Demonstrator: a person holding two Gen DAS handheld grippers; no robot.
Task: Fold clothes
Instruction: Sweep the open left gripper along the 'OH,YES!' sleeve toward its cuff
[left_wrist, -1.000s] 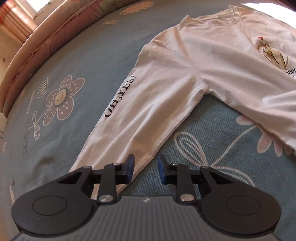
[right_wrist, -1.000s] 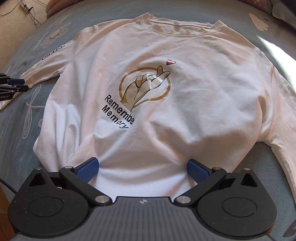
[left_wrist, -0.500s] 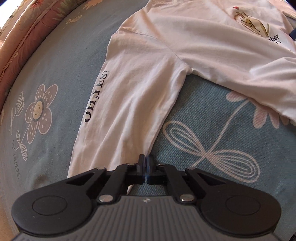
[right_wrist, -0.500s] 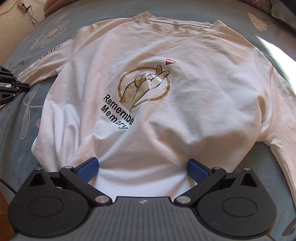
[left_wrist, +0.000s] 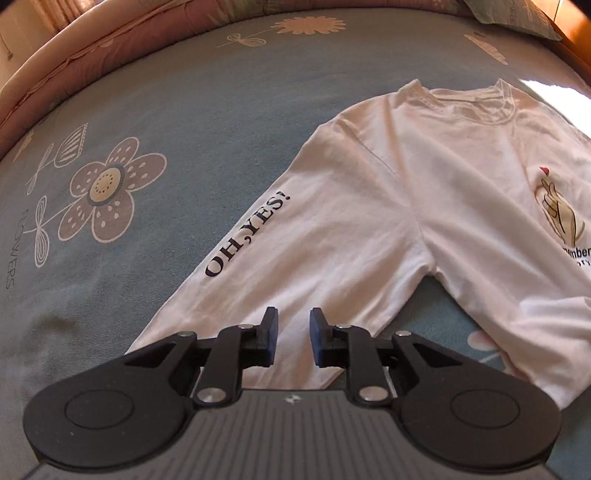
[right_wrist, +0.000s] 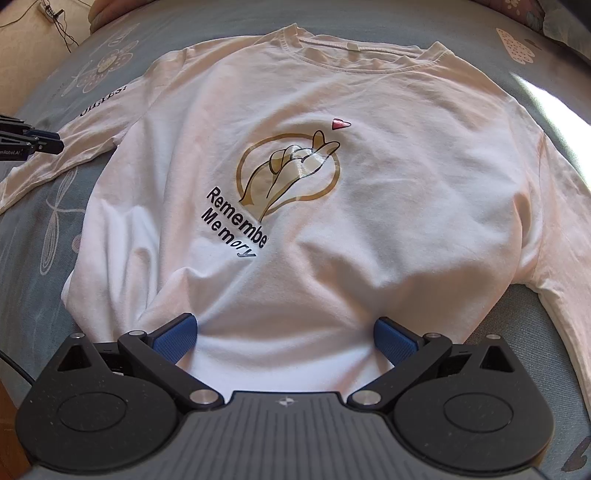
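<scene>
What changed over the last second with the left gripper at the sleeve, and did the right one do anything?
The left gripper shut at the sleeve cuff edge half a second ago and has since reopened, its fingers now apart over the cuff. The sleeve lies flat, little shifted. The right gripper stayed wide open at the shirt hem.

Flowered blue bedspread (left_wrist: 221, 110), pink quilt (left_wrist: 92, 48)

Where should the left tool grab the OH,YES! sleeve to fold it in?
Grip the sleeve at its cuff end, coming from the open end along its length. It lies flat and straight on the bedsheet, cuff edge free, right under the left tool, whose jaws stand open.
</scene>
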